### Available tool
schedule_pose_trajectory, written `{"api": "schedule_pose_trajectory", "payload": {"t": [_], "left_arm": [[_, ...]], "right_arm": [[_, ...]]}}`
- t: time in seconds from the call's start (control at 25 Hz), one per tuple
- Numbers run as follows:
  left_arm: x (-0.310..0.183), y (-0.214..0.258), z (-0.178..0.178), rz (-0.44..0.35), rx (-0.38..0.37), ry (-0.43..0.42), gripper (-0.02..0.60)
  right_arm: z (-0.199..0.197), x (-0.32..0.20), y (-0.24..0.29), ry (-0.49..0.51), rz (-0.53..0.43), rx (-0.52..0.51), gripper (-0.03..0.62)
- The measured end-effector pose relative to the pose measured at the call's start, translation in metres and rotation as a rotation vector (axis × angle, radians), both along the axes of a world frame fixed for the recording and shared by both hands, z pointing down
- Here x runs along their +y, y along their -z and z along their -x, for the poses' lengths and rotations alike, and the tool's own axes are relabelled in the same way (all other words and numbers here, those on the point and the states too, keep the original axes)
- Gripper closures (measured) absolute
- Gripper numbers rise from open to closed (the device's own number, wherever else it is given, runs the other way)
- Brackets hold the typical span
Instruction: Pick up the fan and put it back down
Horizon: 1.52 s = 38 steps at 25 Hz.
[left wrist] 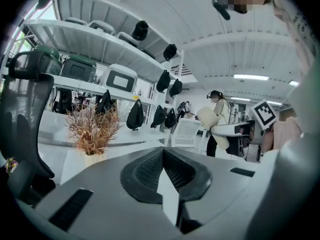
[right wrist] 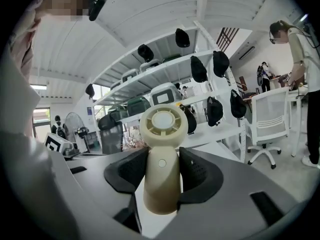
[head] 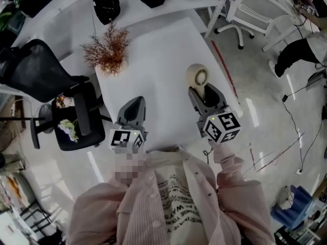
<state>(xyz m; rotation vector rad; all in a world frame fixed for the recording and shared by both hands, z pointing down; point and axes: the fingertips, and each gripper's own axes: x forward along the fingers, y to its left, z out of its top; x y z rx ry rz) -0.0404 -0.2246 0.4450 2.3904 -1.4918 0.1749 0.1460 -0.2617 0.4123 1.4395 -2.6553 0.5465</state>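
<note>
Holding fan (right wrist: 162, 126) by handle, right gripper (right wrist: 161, 168) jaws clamped; left gripper (left wrist: 164, 171) closed, empty. Likely set-down step: lower upright onto table (head: 153, 60) at frame centre, then release.

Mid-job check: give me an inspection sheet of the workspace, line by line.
Surface: white table, plain top.
Job's things: cream fan, upright, handle between the right claw's pads; cannot tell whether its base touches the table.
Clutter: dried plant in a pot at the table's far left corner.
Claws: right claw shut on the fan; left claw shut, empty.
Cables: thin cable on the floor right of the table.
Surroundings: black office chair at left; black bags on the shelf beyond; white chair far right.
</note>
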Motion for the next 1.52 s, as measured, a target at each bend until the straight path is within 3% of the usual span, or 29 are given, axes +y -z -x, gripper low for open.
{"api": "schedule_pose_trajectory", "payload": {"t": [0.52, 0.96, 1.24, 1.52], "left_arm": [[0.002, -0.089, -0.002, 0.174, -0.017, 0.011, 0.580], [0.010, -0.144, -0.004, 0.302, 0.020, 0.034, 0.580], [0.021, -0.174, -0.004, 0.388, 0.043, 0.050, 0.580], [0.027, -0.182, -0.006, 0.420, 0.045, 0.043, 0.580]], "right_arm": [[0.035, -0.010, -0.116, 0.073, 0.185, 0.094, 0.408], [0.049, -0.004, -0.197, 0.105, 0.327, 0.182, 0.408], [0.055, 0.006, -0.232, 0.124, 0.404, 0.247, 0.408], [0.057, 0.013, -0.246, 0.148, 0.448, 0.323, 0.408]]}}
